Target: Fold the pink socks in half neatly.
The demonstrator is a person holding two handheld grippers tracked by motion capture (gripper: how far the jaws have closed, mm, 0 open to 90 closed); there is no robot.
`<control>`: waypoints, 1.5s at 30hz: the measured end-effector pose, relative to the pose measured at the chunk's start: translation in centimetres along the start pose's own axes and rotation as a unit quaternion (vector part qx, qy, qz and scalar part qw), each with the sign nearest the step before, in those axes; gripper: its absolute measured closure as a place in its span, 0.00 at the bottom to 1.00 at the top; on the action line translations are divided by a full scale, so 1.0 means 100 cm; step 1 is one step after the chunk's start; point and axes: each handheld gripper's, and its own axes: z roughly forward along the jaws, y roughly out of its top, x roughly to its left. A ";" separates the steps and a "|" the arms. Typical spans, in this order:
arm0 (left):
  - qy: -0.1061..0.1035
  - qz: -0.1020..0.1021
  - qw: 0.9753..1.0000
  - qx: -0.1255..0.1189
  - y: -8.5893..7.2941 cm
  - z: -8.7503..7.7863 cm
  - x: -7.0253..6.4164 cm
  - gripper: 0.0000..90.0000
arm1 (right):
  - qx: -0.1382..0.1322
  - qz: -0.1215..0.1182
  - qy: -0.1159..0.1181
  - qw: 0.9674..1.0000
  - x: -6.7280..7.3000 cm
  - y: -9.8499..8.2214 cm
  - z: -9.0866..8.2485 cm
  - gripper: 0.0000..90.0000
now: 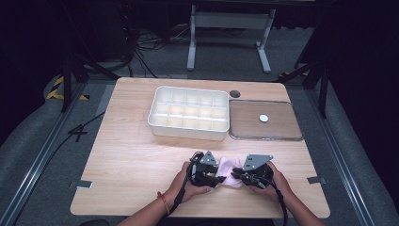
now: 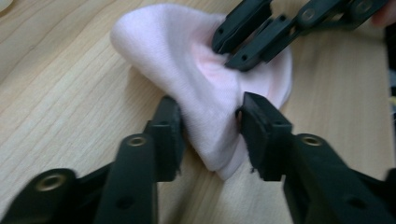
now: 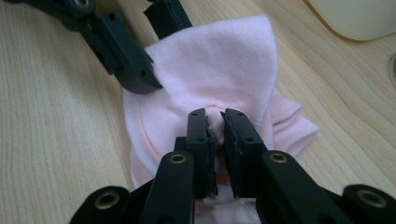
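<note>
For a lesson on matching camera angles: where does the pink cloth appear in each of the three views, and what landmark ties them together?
High view: the pink cloth lies low and centre on the wooden table, between the left gripper and the right gripper.
Left gripper view: upper centre, a fold running down between that gripper's jaws.
Right gripper view: centre, bunched and pinched by that gripper's jaws.
Shared landmark: the light wood grain under the cloth.
</note>
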 end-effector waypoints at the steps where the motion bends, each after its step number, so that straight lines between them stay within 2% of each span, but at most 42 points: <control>1: 0.000 -0.001 1.000 -0.004 0.000 -0.001 0.000 0.73 | -0.001 -0.003 -0.002 1.000 0.000 0.000 0.000 0.90; 6: 0.000 0.010 1.000 -0.019 0.002 -0.004 -0.002 0.82 | -0.003 -0.004 -0.005 1.000 0.002 0.003 0.003 0.90; 16: 0.019 0.030 0.999 -0.028 0.007 -0.007 -0.007 0.83 | -0.004 -0.018 -0.015 1.000 0.007 0.011 0.010 0.90; 20: 0.028 0.028 0.999 -0.023 0.007 -0.008 -0.006 0.85 | -0.011 -0.010 -0.017 1.000 0.007 0.012 0.009 0.79; 22: 0.032 0.028 0.999 -0.022 0.007 -0.010 -0.004 0.86 | -0.019 0.001 -0.018 1.000 0.003 0.012 0.002 0.75; 24: 0.032 0.028 0.999 -0.025 0.007 -0.011 -0.003 0.86 | -0.025 0.008 -0.029 0.999 -0.001 0.010 -0.006 0.73; 27: 0.030 0.026 0.999 -0.027 0.007 -0.012 -0.003 0.86 | -0.022 0.016 -0.043 0.999 -0.004 0.007 -0.011 0.69; 28: 0.026 0.026 0.999 -0.025 0.007 -0.011 -0.003 0.85 | -0.013 0.029 -0.049 0.998 -0.009 0.003 -0.012 0.66; 29: 0.026 0.026 0.999 -0.025 0.007 -0.011 -0.003 0.85 | -0.013 0.029 -0.049 0.998 -0.009 0.003 -0.012 0.66; 30: 0.027 0.028 0.999 -0.026 0.008 -0.010 -0.004 0.84 | -0.010 0.039 -0.040 0.998 -0.011 0.000 -0.010 0.64; 35: 0.025 0.032 0.999 -0.027 0.011 -0.010 -0.005 0.84 | 0.008 0.038 -0.036 0.999 -0.011 -0.002 -0.003 0.66; 39: 0.027 0.039 0.999 -0.026 0.012 -0.010 -0.006 0.83 | 0.005 0.039 -0.031 0.999 -0.010 -0.003 -0.001 0.70; 45: 0.025 0.039 0.999 -0.028 0.014 -0.007 -0.009 0.82 | -0.001 0.037 -0.024 0.999 -0.011 -0.004 0.000 0.75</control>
